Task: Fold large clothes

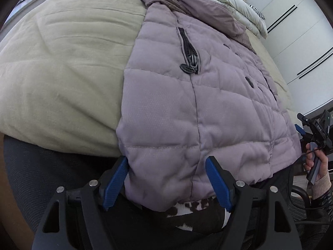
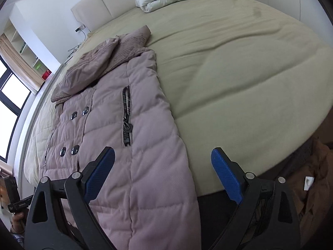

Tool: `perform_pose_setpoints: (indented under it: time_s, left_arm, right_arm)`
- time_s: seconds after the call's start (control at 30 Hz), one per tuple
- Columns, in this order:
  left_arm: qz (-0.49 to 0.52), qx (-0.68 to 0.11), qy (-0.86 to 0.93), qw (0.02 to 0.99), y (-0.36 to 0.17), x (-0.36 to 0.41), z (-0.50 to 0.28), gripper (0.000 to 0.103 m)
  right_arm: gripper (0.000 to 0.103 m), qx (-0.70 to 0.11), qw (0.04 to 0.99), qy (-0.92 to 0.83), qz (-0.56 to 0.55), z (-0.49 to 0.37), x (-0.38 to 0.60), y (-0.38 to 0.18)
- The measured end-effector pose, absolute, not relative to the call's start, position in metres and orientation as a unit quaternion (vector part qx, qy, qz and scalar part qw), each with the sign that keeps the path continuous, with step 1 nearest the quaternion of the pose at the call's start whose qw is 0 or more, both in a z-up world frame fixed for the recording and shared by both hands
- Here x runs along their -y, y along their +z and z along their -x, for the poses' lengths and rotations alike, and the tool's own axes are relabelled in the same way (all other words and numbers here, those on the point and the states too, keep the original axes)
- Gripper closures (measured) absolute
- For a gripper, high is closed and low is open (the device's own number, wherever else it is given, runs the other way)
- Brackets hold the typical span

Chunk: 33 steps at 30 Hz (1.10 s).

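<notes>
Lilac quilted puffer coat (image 1: 193, 104) flat on beige bed (image 1: 62, 66), hem hanging over edge. Left gripper (image 1: 166, 184) jaws wide apart, hem between them, ungripped. Right gripper (image 2: 163, 176) jaws wide, empty, above coat's edge.

We can read very little here. In the left wrist view, the black body of the right gripper (image 1: 318, 129), off to the right of our own fingers, carries small white letters that look like "DAS". In the right wrist view, the left gripper (image 2: 17, 205), low to the left, bears white lettering too small to read.
</notes>
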<state>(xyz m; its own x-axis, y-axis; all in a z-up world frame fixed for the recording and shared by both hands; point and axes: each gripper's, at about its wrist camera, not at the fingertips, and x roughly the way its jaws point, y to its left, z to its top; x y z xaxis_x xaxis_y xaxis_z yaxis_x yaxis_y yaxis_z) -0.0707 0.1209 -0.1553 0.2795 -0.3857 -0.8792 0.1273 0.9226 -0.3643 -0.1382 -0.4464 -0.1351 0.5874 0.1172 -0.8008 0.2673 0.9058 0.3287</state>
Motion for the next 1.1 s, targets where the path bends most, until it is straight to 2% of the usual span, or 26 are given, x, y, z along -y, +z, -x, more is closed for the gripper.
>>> perform_pose_setpoints:
  time_s: [0.23,0.47,0.5,0.57,0.7,0.8,0.9,0.97,1.1]
  left_arm:
    - [0.162,-0.584,-0.108,0.788,-0.160,-0.153,0.070,0.025]
    - [0.177,-0.606,-0.152,0.760,-0.174,-0.128,0.066,0.026]
    - [0.176,-0.606,-0.155,0.761,-0.175,-0.126,0.066,0.027]
    - [0.179,-0.606,-0.162,0.758,-0.176,-0.125,0.065,0.036]
    - [0.195,-0.619,-0.180,0.739,-0.181,-0.126,0.060,0.040]
    - [0.209,-0.629,-0.189,0.724,-0.186,-0.129,0.056,0.040]
    - [0.219,-0.636,-0.194,0.714,-0.188,-0.130,0.054,0.037]
    - [0.213,-0.640,-0.199,0.711,-0.190,-0.127,0.053,0.034]
    - [0.196,-0.642,-0.200,0.714,-0.190,-0.120,0.053,0.034]
  right_arm:
    - [0.008,-0.466,0.857,-0.015,-0.219,0.153,0.445,-0.140]
    - [0.009,-0.488,0.847,-0.001,-0.213,0.153,0.442,-0.146]
    - [0.009,-0.492,0.844,-0.003,-0.214,0.154,0.443,-0.149]
    - [0.010,-0.502,0.837,-0.007,-0.217,0.156,0.446,-0.155]
    - [0.012,-0.512,0.829,-0.004,-0.225,0.162,0.452,-0.161]
    - [0.017,-0.517,0.825,0.004,-0.228,0.164,0.452,-0.163]
    - [0.030,-0.520,0.825,0.018,-0.218,0.166,0.449,-0.161]
    - [0.042,-0.525,0.824,0.027,-0.213,0.167,0.448,-0.160]
    - [0.044,-0.537,0.816,0.038,-0.212,0.169,0.448,-0.159]
